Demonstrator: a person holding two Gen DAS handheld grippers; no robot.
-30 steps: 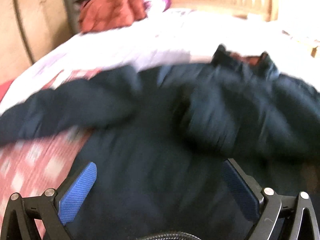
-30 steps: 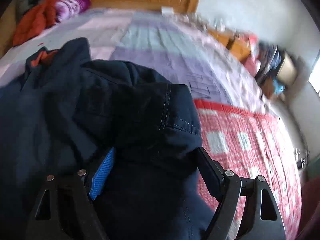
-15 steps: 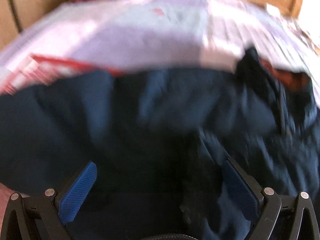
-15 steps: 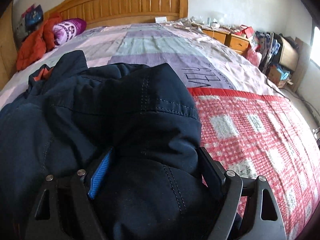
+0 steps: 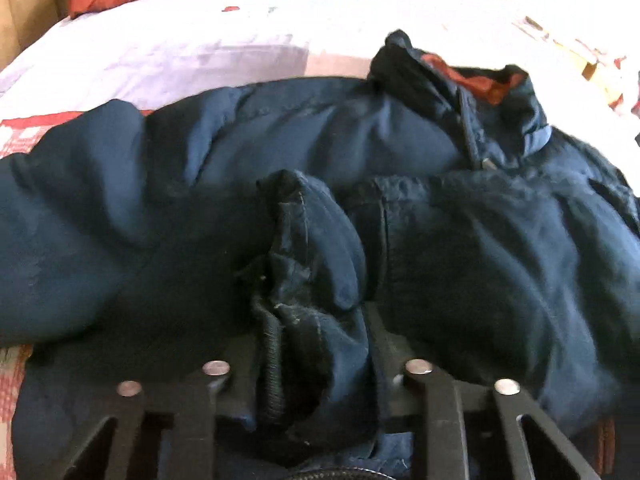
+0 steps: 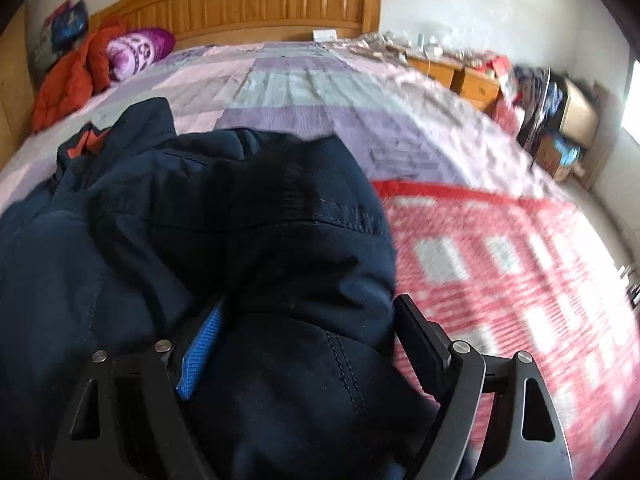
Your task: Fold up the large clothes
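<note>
Presently the navy jacket (image 5: 460, 240), spread on the bed (image 5: 200, 52), is bunched in the just-closed left gripper (image 5: 316, 344) and wide-set right gripper (image 6: 308, 320); slippage is risked if thick folds are pulled unevenly.

Navy jacket (image 6: 120, 248) with rust-orange collar lining (image 5: 472, 80), lying on a bedspread (image 6: 304, 88) in lilac and grey blocks, plus a red-and-white checked quilt (image 6: 500, 264).

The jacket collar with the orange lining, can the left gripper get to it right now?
Probably not yet: the left gripper has just closed on a bunched fold of the navy jacket; the collar lies uncovered beyond.
</note>
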